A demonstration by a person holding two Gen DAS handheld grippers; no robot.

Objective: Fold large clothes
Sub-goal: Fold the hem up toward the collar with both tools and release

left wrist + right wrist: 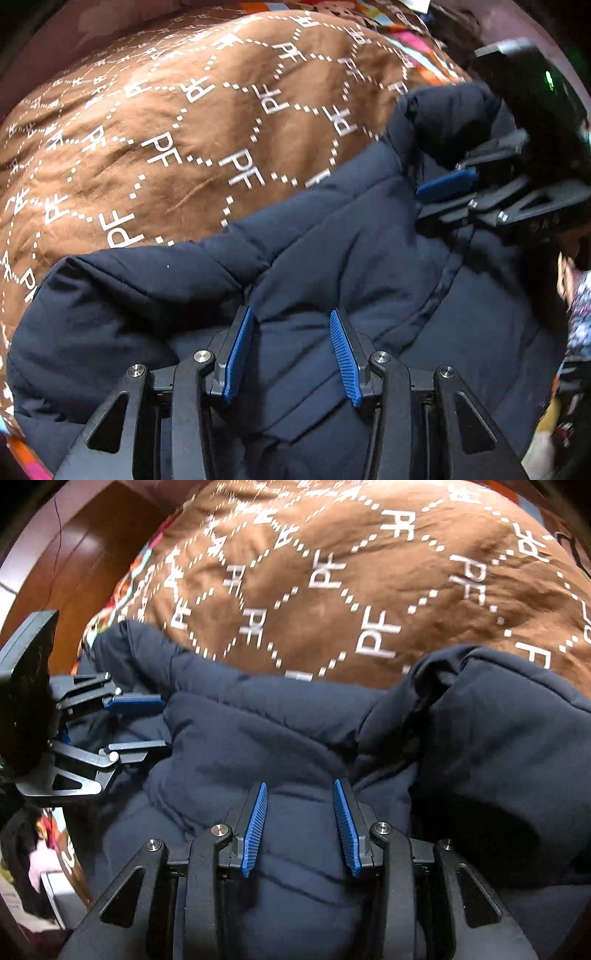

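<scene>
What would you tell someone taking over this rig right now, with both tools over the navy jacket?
Left tool: open, pointing down over the navy puffer jacket, no fabric pinched.
Right tool: open, also above the jacket, holding nothing.
Jacket lies bunched on the brown PF-print blanket.
Done: no neat fold visible.
Left: grip the padding with both tools and fold.

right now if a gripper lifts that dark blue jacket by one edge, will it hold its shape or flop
Probably flop: the jacket lies in soft rumpled folds on the brown blanket. Its puffy quilted panels suggest it is bulky yet fairly light. The smooth fabric may slip from the blue pads, so take a thick fold.
</scene>
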